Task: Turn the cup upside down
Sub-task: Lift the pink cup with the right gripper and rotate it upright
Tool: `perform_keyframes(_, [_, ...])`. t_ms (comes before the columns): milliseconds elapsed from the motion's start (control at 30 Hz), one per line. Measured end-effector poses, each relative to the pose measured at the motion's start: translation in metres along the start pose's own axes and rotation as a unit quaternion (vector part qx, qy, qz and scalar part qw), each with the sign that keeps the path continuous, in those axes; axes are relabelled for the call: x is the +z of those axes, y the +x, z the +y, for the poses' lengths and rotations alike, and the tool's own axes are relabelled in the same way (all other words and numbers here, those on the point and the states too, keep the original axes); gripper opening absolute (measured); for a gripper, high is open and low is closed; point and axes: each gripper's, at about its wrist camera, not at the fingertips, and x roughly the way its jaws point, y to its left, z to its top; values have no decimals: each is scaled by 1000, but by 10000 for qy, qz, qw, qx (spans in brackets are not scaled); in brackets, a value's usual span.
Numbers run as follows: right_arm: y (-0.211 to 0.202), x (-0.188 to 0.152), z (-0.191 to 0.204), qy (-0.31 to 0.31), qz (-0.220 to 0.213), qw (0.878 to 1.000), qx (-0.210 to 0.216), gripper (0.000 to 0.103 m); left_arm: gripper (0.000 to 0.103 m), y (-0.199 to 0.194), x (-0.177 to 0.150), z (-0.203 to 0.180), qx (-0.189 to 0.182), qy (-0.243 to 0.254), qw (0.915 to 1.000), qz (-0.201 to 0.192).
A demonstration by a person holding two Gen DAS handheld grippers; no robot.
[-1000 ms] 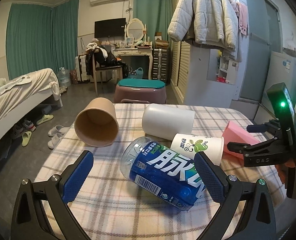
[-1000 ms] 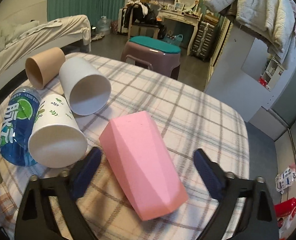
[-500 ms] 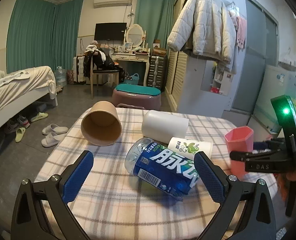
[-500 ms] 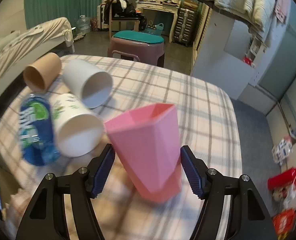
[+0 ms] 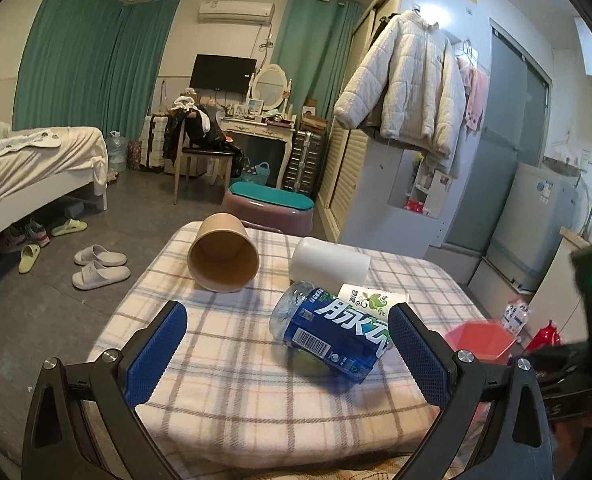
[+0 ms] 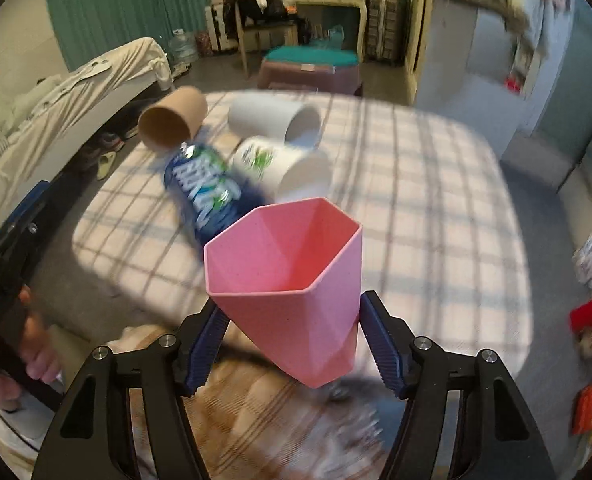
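Note:
My right gripper (image 6: 292, 344) is shut on a pink faceted cup (image 6: 292, 280) and holds it in the air above the near edge of the table, mouth facing up and away from me. The cup's rim also shows in the left wrist view (image 5: 479, 344) at the right. My left gripper (image 5: 288, 356) is open and empty, hovering above the table's near side. The right wrist view is blurred by motion.
On the plaid tablecloth (image 5: 232, 364) lie a brown paper cup (image 5: 224, 258), a white cup (image 5: 327, 266), a leaf-printed white cup (image 5: 371, 300) and a blue-labelled bottle (image 5: 331, 340), all on their sides. A purple stool (image 5: 268, 206) stands beyond the table.
My right gripper closed on the pink cup, lifted it off the table and pulled it back toward the near edge, turning its mouth upward. My left gripper drew back and rose.

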Motion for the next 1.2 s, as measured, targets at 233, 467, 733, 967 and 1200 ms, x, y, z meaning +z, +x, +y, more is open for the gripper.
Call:
perform_keyframes(233, [24,1,-24,837,-46,9964,98,64,103,0,-6,-1,6,70,9999,108])
perform_keyframes(467, [45,9,-41,1138,-148,9934,35,61,103,12,-13,-17,130,333,9989,287])
perform_keyframes(733, [22,2,-47,808,-849,9930,146,61,103,23,-21,-49,331,657,9963,455])
perform_keyframes(967, [-29,-17,-77,638,-1962,9776,-426,73,103,35,-23,-98,191,974,9936,532])
perform_keyframes(1200, [-42,-50,-120,935,-2351,9651,-671,84,103,57,-49,-147,40,1225,9887,863])
